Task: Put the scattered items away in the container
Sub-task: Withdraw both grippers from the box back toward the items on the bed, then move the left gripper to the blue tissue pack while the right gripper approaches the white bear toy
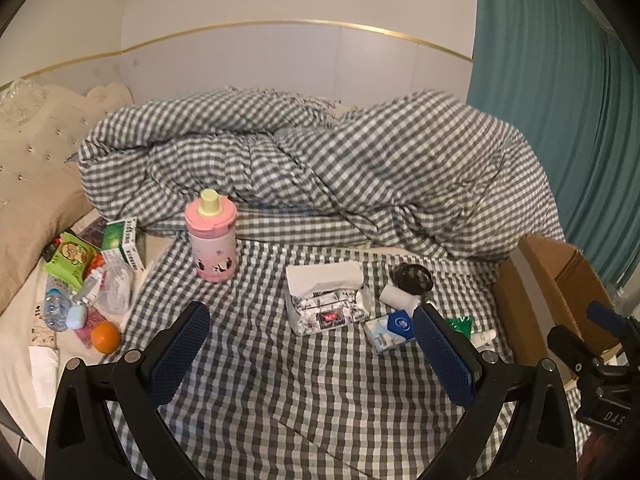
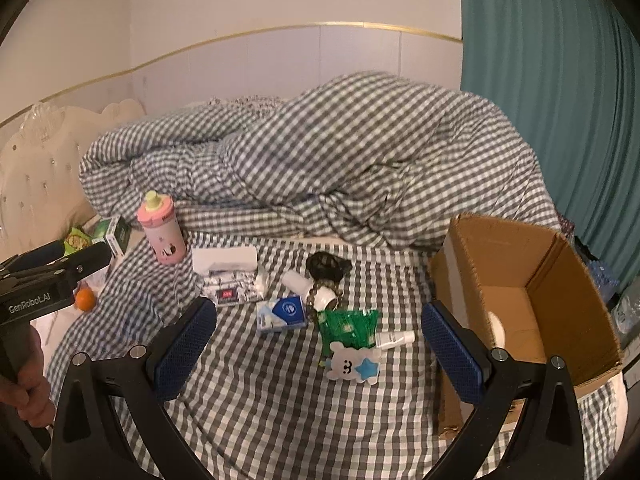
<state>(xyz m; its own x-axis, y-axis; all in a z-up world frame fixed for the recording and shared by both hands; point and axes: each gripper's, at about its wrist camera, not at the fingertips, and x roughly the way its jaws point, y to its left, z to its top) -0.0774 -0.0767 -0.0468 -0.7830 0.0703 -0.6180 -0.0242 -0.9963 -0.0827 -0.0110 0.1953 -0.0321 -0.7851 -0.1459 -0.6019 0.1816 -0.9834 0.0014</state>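
Note:
A brown cardboard box stands open on the bed at the right, its wall also showing in the left wrist view. On the checked sheet lie a pink bottle, a tissue pack, a blue-white packet, a white roll, a green foil bag, a bear-shaped card and a small white tube. My left gripper hovers open over the sheet in front of the tissue pack. My right gripper is open, with the bear card between its fingers' lines, untouched.
A bunched checked duvet fills the back of the bed. At the left edge lie an orange, green boxes, a water bottle and wrappers. A teal curtain hangs right. A hand holds the left tool.

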